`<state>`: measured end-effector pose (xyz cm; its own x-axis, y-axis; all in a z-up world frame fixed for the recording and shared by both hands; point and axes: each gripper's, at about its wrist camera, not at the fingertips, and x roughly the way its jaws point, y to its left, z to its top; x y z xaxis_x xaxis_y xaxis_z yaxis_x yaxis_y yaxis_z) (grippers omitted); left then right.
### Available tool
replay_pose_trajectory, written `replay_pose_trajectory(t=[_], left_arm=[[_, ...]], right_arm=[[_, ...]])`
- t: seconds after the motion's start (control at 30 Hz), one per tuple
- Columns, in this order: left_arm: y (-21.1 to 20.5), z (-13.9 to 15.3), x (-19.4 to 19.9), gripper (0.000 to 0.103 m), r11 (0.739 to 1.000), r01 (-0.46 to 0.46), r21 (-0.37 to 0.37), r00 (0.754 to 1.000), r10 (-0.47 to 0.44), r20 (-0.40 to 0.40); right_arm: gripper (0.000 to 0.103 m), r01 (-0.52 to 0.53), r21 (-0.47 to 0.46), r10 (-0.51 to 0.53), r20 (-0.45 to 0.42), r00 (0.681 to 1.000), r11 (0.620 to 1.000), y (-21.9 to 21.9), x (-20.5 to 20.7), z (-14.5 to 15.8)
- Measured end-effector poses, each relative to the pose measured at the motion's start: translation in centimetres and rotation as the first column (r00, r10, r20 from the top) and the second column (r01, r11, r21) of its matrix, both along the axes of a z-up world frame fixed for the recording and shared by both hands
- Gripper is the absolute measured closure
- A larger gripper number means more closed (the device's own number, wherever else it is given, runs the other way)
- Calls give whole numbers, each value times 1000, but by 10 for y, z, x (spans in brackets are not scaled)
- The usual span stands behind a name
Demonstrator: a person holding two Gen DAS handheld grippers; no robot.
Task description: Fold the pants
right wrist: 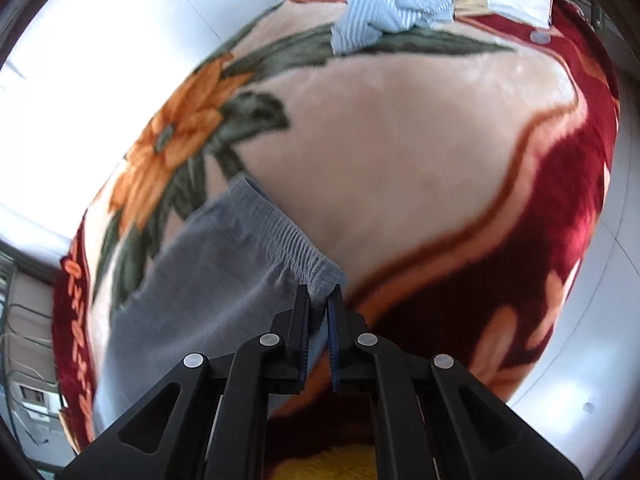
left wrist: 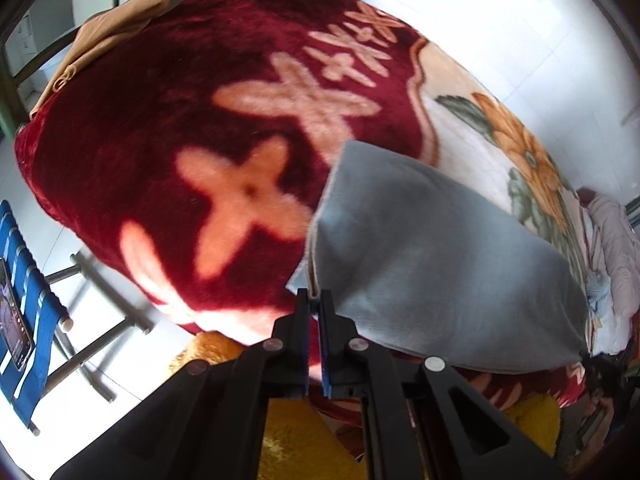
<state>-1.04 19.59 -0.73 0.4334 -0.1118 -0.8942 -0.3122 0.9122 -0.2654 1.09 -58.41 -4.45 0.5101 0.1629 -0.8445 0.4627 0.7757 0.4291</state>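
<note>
The grey soft-knit pants lie on the dark red plush blanket with cream cross motifs and an orange flower, close to its near edge. The left gripper is clamped on a hem corner of the pants. The right gripper is clamped on the ribbed elastic waistband. A blue-and-white striped cloth rests at the blanket's far edge, well apart from the pants.

Left gripper angled steeply down, jaws pinched on grey pants edge, right gripper likewise, clamped on waistband corner
</note>
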Motion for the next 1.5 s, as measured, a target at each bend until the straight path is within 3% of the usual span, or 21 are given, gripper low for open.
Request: replay_pose_trajectory(t=[0.2,0.4,0.47,0.6,0.7,0.77,0.87,0.97,1.23,1.33,1.4,1.47,1.5], left_arm=[[10,-1,-1,99,994,-29,101,999,32,-26],[9,16,1,98,998,21,57,999,-23,25],[2,23,7,91,997,55,56,997,-58,55],[-15,29,34,66,988,122,99,989,-130,78],[-18,23,53,62,984,137,110,986,-146,77],[-17,14,63,62,987,139,77,987,-144,65],[-14,2,75,62,990,142,20,989,-143,48],[-13,-5,81,62,992,127,18,991,-128,38],[-15,-12,83,59,992,129,16,990,-130,48],[-15,-16,86,58,994,110,3,992,-110,57],[-16,-16,87,60,994,109,-7,992,-108,67],[-19,-13,88,88,992,123,-28,989,-121,82],[-23,-10,87,94,987,143,-66,985,-136,102]], right_arm=[[92,-48,-48,45,-70,997,998,0,3,-20],[84,-73,-150,62,-79,995,986,9,3,9],[84,-83,-212,71,-63,995,974,20,1,27],[78,-115,-382,113,-28,993,917,55,-4,68],[75,-110,-448,119,-9,993,887,77,-9,89],[73,-124,-418,144,16,990,900,88,-8,95],[70,-229,-263,246,30,969,937,111,-1,86],[70,-339,-179,343,-9,939,924,147,9,65],[71,-578,-100,576,-53,816,810,258,13,21],[70,-654,-116,642,-128,756,747,287,12,-3],[70,-663,-157,650,-133,748,732,293,9,-11],[69,-660,-163,651,-109,751,733,290,5,-11],[69,-658,-151,650,-103,753,738,288,6,-12]])
